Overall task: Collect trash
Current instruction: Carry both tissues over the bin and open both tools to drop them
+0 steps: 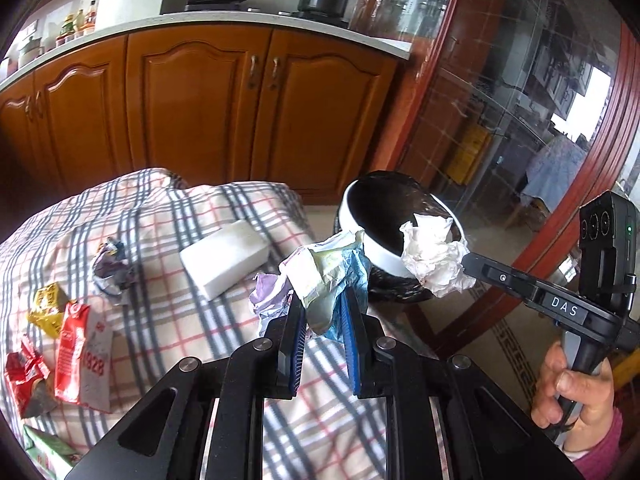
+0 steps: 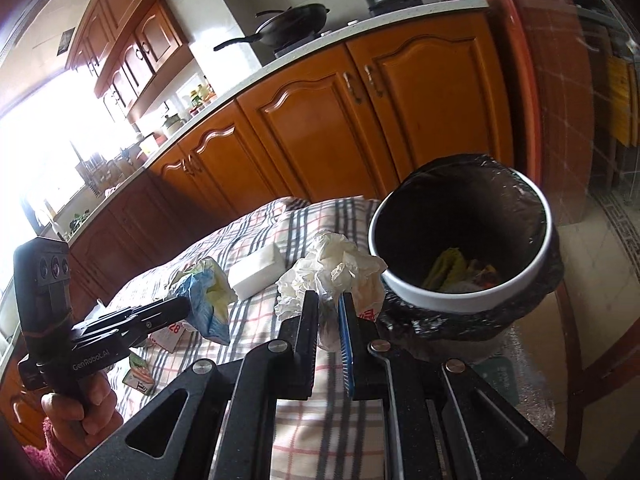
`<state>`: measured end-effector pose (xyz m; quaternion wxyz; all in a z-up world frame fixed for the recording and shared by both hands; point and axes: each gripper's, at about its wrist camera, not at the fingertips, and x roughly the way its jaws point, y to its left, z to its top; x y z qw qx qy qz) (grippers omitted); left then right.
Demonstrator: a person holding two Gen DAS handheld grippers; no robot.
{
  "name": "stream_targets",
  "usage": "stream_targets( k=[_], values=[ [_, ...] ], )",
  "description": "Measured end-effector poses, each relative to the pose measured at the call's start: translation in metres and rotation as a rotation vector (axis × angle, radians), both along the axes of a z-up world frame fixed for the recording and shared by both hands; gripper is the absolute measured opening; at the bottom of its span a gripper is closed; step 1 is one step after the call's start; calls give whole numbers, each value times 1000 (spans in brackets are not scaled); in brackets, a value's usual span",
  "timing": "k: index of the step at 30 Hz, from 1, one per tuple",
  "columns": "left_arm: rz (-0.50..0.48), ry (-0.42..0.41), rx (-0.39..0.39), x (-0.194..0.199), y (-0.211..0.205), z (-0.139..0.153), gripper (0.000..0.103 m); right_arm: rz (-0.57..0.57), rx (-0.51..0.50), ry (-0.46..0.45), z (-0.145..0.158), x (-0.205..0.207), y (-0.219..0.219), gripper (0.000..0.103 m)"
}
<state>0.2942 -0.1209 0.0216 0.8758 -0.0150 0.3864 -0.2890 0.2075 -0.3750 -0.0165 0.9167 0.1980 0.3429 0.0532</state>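
Both grippers grasp trash above the checked bench: the right gripper (image 2: 329, 300), clenched on a crumpled tissue (image 2: 332, 268), hangs nearer the bin (image 2: 460, 300), seemingly at its rim, the left gripper (image 1: 322, 312) pinching a wrapper (image 1: 324, 276) behind.

The left wrist camera sits just behind its own tongs (image 1: 322, 320) and looks forward and downward over the checked cloth (image 1: 168, 312) of the bench, toward the orange cupboards (image 1: 200, 108). The right wrist camera rides close behind its tongs (image 2: 329, 312), tilted, facing the same cupboards (image 2: 328, 120) from nearer the bin (image 2: 460, 240). Both views share the cloth, the white block (image 1: 224, 258), the bin and the stove pots, and each catches the other handheld tool at its edge.
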Motion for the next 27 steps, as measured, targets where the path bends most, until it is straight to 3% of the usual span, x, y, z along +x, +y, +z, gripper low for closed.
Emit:
stream_targets(
  k=[17,27],
  values=[
    [-78,-29,7,37,-82,10,16,-121,-34,-12,8,4,-58,10],
    [-107,4,34,83,-139,-5,16,-157,-69,18,7,28,-84,10]
  ],
)
